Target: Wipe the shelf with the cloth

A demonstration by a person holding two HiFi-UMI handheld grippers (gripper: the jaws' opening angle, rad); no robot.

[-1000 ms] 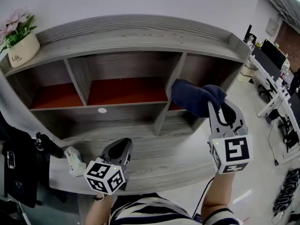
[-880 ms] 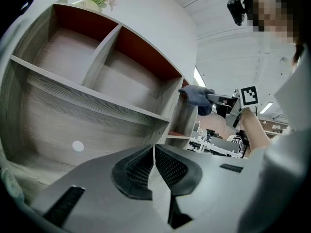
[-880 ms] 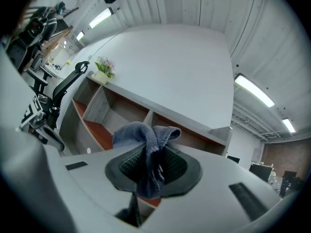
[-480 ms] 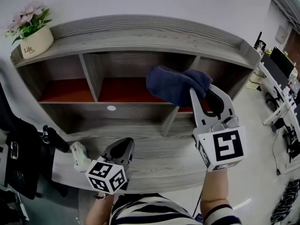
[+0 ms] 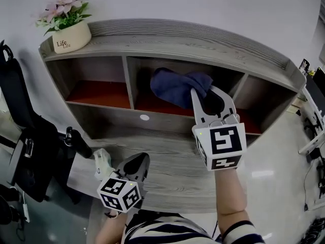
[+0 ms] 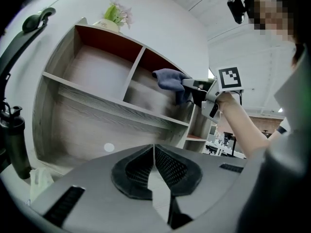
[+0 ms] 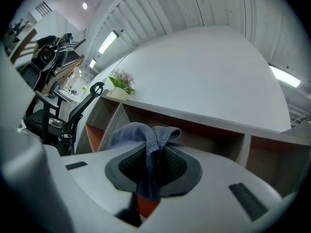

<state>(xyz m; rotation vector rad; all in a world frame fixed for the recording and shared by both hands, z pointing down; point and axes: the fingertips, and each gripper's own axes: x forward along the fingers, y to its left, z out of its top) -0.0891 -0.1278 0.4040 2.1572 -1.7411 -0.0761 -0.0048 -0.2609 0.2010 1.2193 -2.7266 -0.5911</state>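
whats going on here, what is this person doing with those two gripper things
A person holds a gripper in each hand at a grey wooden shelf. The right gripper is shut on a dark blue cloth and holds it at the middle compartment of the upper row, as if to wipe there. The left gripper is shut and empty, held low in front of the lower ledge.

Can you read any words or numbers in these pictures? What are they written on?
"Life": on the cream round flower pot standing on top of the grey wooden shelf unit; the smaller line under it is too small to read.
No words: the cubes on the left gripper and the right gripper carry only black-and-white square patterns.
No print shows on the dark blue cloth.
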